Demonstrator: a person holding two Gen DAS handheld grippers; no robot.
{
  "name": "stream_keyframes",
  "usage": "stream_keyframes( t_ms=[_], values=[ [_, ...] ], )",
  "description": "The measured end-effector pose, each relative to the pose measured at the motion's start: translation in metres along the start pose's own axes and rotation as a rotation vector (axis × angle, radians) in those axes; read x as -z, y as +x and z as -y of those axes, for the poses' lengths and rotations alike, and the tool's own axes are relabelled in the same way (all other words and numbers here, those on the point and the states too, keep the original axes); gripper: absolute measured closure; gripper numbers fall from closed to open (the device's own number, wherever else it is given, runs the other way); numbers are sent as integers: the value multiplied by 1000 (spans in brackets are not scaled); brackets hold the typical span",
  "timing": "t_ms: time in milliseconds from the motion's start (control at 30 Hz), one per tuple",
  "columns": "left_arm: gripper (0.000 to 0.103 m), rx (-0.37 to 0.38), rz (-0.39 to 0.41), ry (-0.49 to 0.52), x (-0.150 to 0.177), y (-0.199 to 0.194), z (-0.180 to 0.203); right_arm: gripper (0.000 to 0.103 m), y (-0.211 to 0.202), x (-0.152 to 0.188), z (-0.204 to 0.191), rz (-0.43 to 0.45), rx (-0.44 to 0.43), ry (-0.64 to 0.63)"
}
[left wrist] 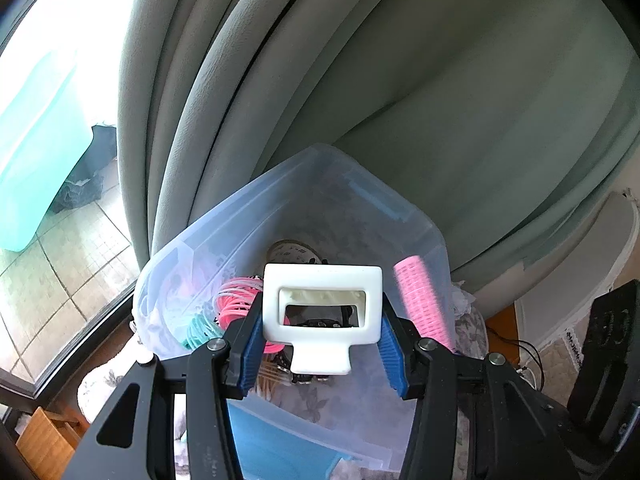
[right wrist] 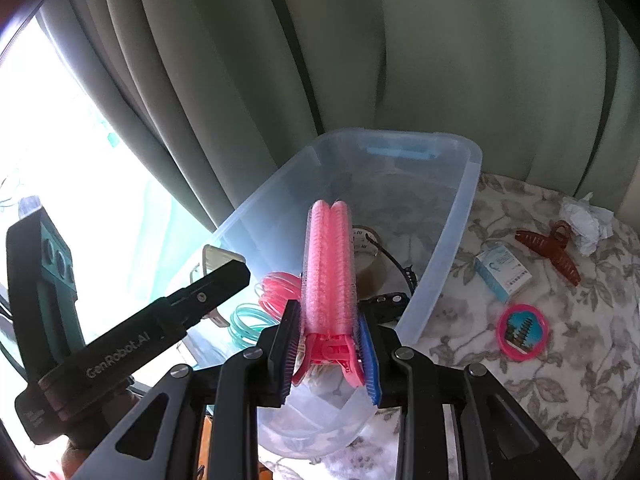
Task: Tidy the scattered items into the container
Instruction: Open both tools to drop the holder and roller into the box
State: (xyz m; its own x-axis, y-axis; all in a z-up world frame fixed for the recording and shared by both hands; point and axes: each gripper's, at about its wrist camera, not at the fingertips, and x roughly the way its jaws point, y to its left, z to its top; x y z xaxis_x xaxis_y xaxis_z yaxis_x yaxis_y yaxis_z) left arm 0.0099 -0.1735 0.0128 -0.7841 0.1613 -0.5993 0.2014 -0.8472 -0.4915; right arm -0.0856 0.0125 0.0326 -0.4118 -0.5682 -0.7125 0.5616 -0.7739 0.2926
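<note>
We tilt both grippers down over the bin; our left gripper clamps a white clip, our right gripper pinches a pink roller clip by its handles; the bin's contents lie half hidden behind the fingers; a brown claw clip waits on the cloth.

White clip over the bin
The left hand-held gripper pinches a white rectangular clip above the clear container; a pink roller stands just right.
</note>
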Motion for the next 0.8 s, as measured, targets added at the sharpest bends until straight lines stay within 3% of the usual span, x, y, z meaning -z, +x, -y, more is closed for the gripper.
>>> stream_keyframes(
  t_ms=[200,467,567,800],
  values=[
    [51,-28,6,28,-4,-8,6,72,6,2,5,-4,-4,-8],
    [49,-52,7,43,-25,33,8,72,7,3,6,-18,-3,-29],
    [42,-51,7,55,-25,45,11,65,7,1,3,-25,-2,-57],
    [40,-50,1,63,-26,50,14,56,3,3,4,-25,-2,-92]
  ],
)
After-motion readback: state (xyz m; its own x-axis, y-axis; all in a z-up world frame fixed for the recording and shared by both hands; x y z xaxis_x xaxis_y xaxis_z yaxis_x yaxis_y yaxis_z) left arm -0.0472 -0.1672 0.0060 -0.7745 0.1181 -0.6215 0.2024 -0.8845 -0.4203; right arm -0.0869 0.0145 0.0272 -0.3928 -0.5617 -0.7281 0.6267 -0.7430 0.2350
